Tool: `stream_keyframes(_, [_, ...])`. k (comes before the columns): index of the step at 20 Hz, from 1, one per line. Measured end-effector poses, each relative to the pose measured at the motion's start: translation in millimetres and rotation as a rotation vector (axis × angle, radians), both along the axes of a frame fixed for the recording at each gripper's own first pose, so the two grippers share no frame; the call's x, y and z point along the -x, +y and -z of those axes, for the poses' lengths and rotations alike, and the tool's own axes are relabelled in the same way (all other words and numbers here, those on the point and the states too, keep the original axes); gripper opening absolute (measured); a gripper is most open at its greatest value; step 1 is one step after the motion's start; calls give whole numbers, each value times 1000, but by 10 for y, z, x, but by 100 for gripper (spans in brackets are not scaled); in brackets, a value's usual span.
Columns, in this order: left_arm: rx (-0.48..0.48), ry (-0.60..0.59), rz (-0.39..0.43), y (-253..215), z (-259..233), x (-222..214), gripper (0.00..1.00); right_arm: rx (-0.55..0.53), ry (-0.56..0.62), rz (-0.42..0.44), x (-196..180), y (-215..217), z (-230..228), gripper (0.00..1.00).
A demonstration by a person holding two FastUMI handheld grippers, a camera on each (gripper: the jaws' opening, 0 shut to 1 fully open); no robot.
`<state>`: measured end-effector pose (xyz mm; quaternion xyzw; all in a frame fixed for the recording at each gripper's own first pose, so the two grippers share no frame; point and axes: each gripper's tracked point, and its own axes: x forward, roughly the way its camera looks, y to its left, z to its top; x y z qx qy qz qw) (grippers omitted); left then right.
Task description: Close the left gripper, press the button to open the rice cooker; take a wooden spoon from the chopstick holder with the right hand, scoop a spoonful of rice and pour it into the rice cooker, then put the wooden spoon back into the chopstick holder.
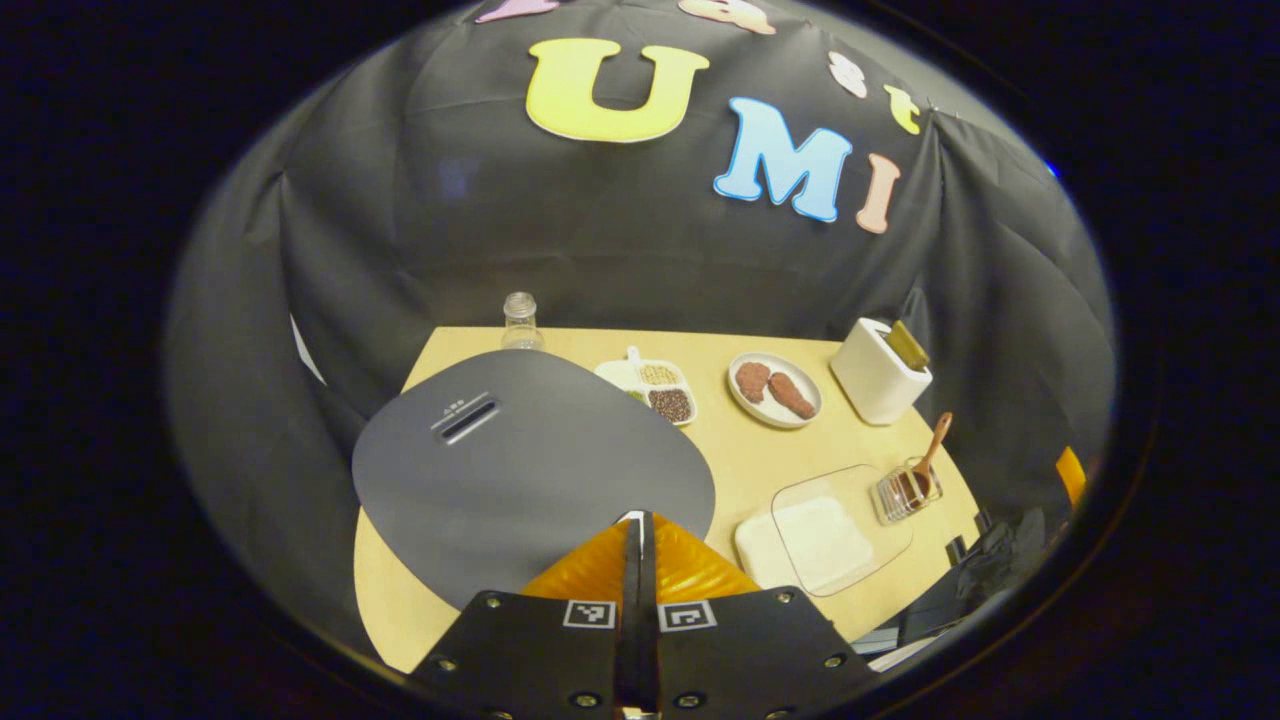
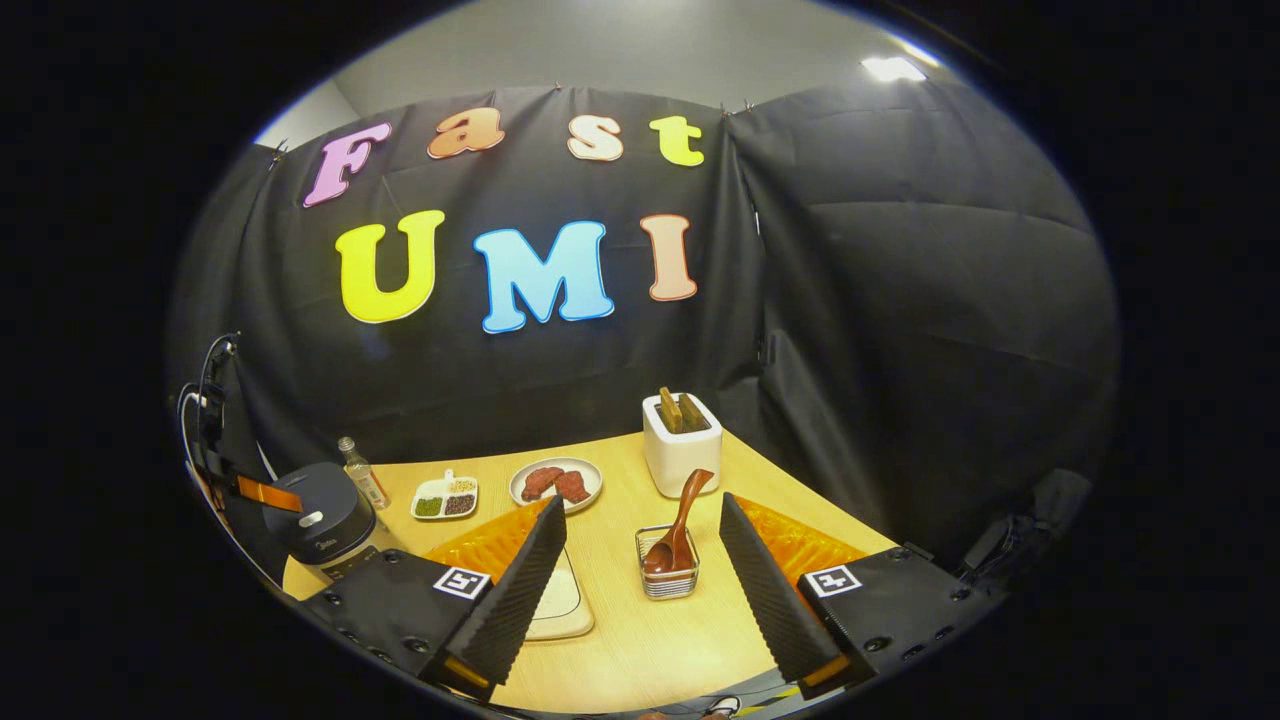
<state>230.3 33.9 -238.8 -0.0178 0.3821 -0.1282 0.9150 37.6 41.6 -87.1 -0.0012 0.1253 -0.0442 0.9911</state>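
Two grippers: left gripper (image 1: 640, 530) has its fingers pressed together, hovering just above the near edge of the dark grey rounded rice cooker (image 1: 530, 460); right gripper (image 2: 640, 560) has its fingers spread wide apart, empty.
Lid: appears down, so the button press looks not yet done; I cannot make out the button beneath the closed tips.
Press risk: closed tips could land on the bare lid instead of the button, or skid off its smooth curved surface.
Spoon: brown wooden spoon (image 2: 680, 525) leans in the small wire chopstick holder (image 2: 668, 575), straight ahead between the right fingers.
Grab risk: the light holder may tip or drag if the handle is pulled sideways.
Rice: white rice in the clear-lidded shallow tray (image 1: 825, 540), right of the left gripper; a tilted scoop would spill.
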Motion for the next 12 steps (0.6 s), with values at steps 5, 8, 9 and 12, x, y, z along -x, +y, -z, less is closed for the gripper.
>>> stream_keyframes(5, [-18, 20, 23, 19, 124, -30, 0, -7, 10, 19, 27, 46, 68, 98])
stream_keyframes(8, [-17, 29, 39, 23, 173, -28, 1, -19, 20, 37, 20, 49, 109, 93])
stream_keyframes(9, [-15, 38, 43, 29, 194, 2, 1, -25, 23, 40, 17, 63, 119, 93])
stream_keyframes(12, [-5, 55, 46, 60, 238, 39, 1, -33, 35, 46, 11, 86, 185, 98])
